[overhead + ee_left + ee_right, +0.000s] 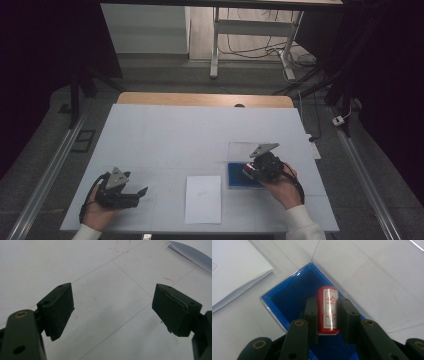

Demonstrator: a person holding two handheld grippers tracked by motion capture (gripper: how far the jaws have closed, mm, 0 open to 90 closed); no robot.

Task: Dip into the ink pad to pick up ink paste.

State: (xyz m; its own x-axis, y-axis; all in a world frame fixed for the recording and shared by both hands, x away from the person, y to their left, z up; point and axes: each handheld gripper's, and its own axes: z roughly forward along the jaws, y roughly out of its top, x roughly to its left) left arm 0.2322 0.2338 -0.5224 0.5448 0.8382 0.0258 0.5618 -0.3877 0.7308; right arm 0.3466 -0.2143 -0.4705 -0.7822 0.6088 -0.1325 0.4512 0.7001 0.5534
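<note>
Evidently the right gripper [327, 315] pinched a red stamp [327, 310] over the blue ink tray [287, 300], apparently inking it. The left gripper [112, 310] stood spread, idle. Next move: carry the stamp to the paper sheet [203, 199].

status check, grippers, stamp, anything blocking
Right gripper shut on red stamp over blue ink pad. Left gripper open, empty. Paper sheet alongside, nothing blocking.
</note>
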